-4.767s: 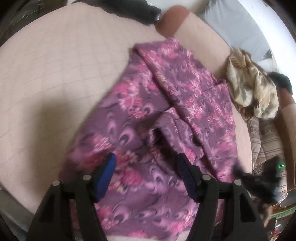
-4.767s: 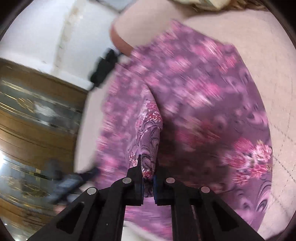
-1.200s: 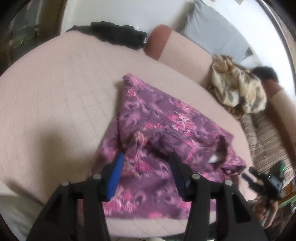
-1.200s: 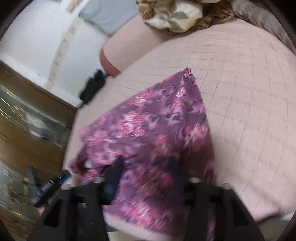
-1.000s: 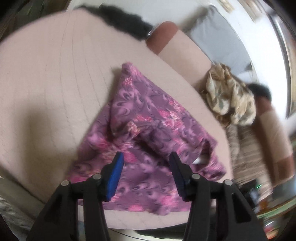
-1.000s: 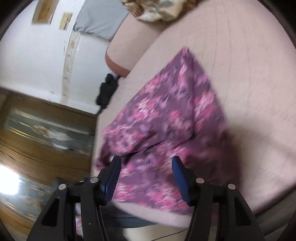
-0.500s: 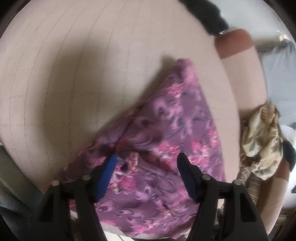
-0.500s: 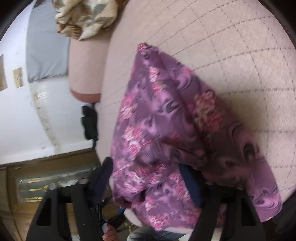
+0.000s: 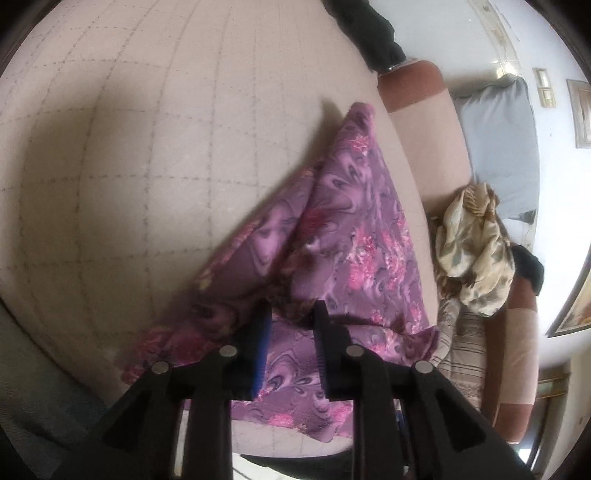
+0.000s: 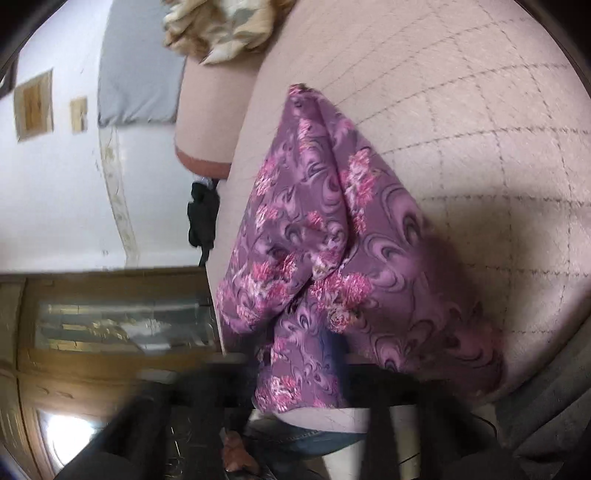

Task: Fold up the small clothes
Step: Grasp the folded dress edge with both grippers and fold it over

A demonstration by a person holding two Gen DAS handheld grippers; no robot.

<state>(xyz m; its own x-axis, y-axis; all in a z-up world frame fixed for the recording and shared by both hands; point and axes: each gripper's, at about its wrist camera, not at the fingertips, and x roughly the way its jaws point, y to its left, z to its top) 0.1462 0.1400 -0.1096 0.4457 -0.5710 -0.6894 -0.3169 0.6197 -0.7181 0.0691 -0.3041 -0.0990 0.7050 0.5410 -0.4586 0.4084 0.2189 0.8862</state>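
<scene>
A purple floral garment (image 9: pixel 354 229) lies partly folded on the pink quilted cushion (image 9: pixel 147 147). My left gripper (image 9: pixel 291 314) has its fingers narrowed around a raised fold at the garment's near edge. In the right wrist view the same garment (image 10: pixel 314 240) drapes over my right gripper (image 10: pixel 306 354), whose fingers are blurred and mostly hidden under the cloth that hangs over the cushion's front edge.
A beige patterned cloth pile (image 9: pixel 476 251) sits on the sofa at the right by a grey pillow (image 9: pixel 498 147). A black garment (image 9: pixel 373 33) lies at the cushion's far edge. A wooden cabinet (image 10: pixel 92 332) stands to the left in the right wrist view.
Both grippers went from wide open above the garment to low at its near edge. The left fingers closed in on a fold. The garment's near edge is lifted and bunched.
</scene>
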